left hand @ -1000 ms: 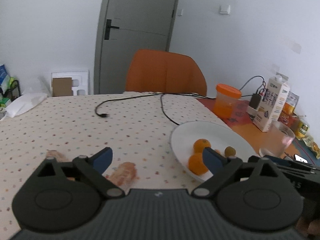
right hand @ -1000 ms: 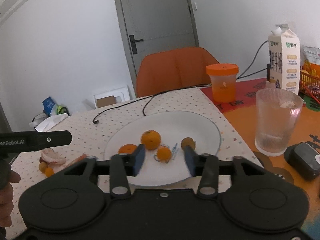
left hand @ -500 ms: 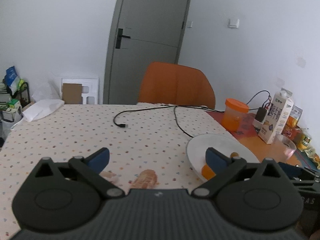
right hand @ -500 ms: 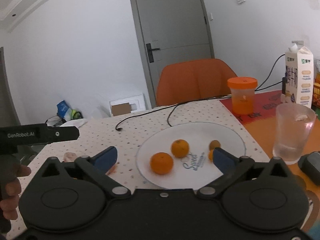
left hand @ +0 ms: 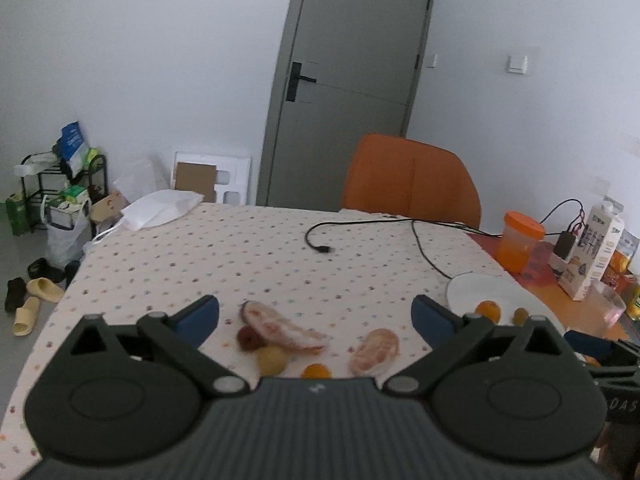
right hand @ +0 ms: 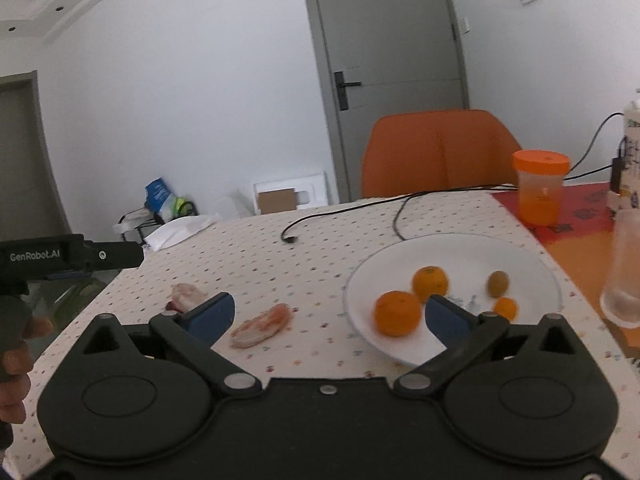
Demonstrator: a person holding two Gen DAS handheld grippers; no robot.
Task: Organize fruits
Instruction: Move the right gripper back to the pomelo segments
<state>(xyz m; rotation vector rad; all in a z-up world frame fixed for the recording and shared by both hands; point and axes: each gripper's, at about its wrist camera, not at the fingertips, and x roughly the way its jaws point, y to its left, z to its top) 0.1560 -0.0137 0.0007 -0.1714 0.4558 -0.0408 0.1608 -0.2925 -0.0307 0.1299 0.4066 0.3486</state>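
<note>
A white plate (right hand: 520, 252) on the dotted tablecloth holds two oranges (right hand: 397, 313) (right hand: 430, 282), a small orange fruit (right hand: 505, 307) and a brownish fruit (right hand: 498, 283). The plate (left hand: 476, 288) also shows at the right of the left wrist view. Left of the plate lie two pinkish grapefruit pieces (left hand: 280, 326) (left hand: 375, 351), a dark red fruit (left hand: 248, 337), a yellow fruit (left hand: 271, 359) and a small orange fruit (left hand: 316, 371). My left gripper (left hand: 315, 314) is open and empty above these loose fruits. My right gripper (right hand: 328, 314) is open and empty, between a grapefruit piece (right hand: 262, 326) and the plate.
A black cable (left hand: 360, 228) runs across the table. An orange-lidded jar (right hand: 540, 188), a milk carton (left hand: 592, 252) and a glass (right hand: 626, 268) stand at the right on an orange mat. An orange chair (left hand: 412, 180) is behind the table. A white bag (left hand: 160, 210) lies at the far left corner.
Both grippers pulled back and shifted left. The right gripper opened wide from nearly closed over the plate. The loose fruits left of the plate came into the left wrist view.
</note>
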